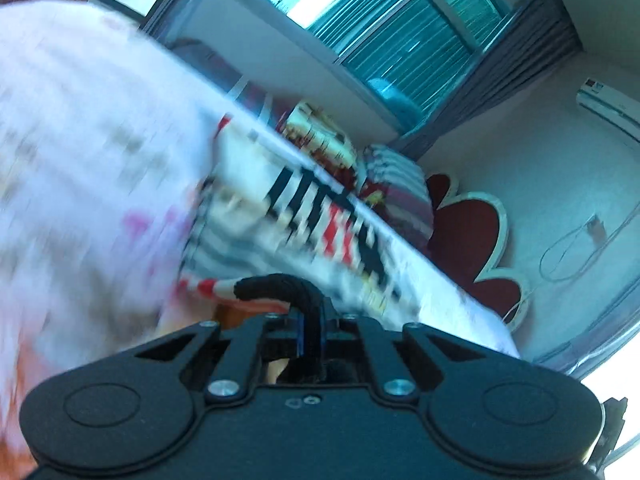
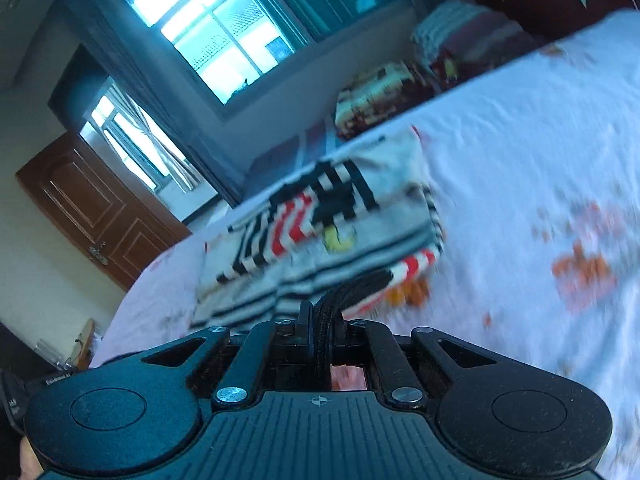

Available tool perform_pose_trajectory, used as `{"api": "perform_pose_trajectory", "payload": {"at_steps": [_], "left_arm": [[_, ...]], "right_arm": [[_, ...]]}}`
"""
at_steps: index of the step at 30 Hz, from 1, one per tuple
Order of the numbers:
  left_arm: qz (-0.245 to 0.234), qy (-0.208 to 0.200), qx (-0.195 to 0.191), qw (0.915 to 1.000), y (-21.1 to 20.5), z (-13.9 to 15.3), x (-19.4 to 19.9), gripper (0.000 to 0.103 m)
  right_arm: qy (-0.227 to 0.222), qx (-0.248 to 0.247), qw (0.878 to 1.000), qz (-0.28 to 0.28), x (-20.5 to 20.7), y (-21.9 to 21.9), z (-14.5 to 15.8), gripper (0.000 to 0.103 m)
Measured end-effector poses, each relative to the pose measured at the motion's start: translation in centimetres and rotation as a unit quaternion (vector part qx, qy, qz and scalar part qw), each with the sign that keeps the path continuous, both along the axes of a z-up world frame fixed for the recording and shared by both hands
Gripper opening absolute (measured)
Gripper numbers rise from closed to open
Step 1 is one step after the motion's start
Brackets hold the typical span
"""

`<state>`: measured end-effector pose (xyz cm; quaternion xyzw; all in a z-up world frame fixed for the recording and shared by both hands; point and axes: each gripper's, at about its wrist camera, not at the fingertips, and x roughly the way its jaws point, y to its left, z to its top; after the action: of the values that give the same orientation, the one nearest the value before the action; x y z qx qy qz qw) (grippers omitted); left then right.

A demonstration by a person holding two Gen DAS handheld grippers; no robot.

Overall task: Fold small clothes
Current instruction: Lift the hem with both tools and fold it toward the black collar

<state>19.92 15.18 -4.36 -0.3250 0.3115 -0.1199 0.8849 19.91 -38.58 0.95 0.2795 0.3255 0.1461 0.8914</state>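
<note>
Both views are blurred and steeply tilted. I see the small striped garment (image 2: 320, 236) lying on the bed sheet (image 2: 520, 152), black, white and red bands across it, just beyond both grippers. My right gripper (image 2: 352, 284) has its fingers pressed together, and their tips meet the garment's near hem by the red-and-white cuff; I read that as pinching the cloth. My left gripper (image 1: 276, 286) also shows its fingers closed together at the garment (image 1: 304, 216) edge, though blur keeps me from telling whether cloth sits between them. Folded blankets (image 2: 384, 96) lie far behind, under the window (image 2: 216, 32).
</note>
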Motion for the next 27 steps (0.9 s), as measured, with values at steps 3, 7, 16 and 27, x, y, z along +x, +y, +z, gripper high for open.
{"api": "perform_pose_trajectory", "payload": {"at_steps": [3,7,16,27], "left_arm": [[-0.007,-0.026,0.012,0.9996,-0.5,2.9,2.5,0.005],[-0.011,-0.036,0.03,0.9989,-0.3,4.5,5.9,0.005],[0.003,0.017,0.036,0.9992,-0.2,-0.5,18.6,0.005],[-0.021,0.055,0.135,0.9891,-2.4,-6.0,33.8,0.016]], "right_arm": [[-0.027,0.016,0.999,-0.006,2.8,-0.4,2.9,0.005],[-0.035,0.019,0.999,-0.006,8.7,-0.6,5.4,0.005],[0.013,0.027,1.0,0.005,24.3,-0.7,-1.0,0.005],[0.074,0.081,0.994,-0.026,40.3,-3.8,-10.1,0.02]]}}
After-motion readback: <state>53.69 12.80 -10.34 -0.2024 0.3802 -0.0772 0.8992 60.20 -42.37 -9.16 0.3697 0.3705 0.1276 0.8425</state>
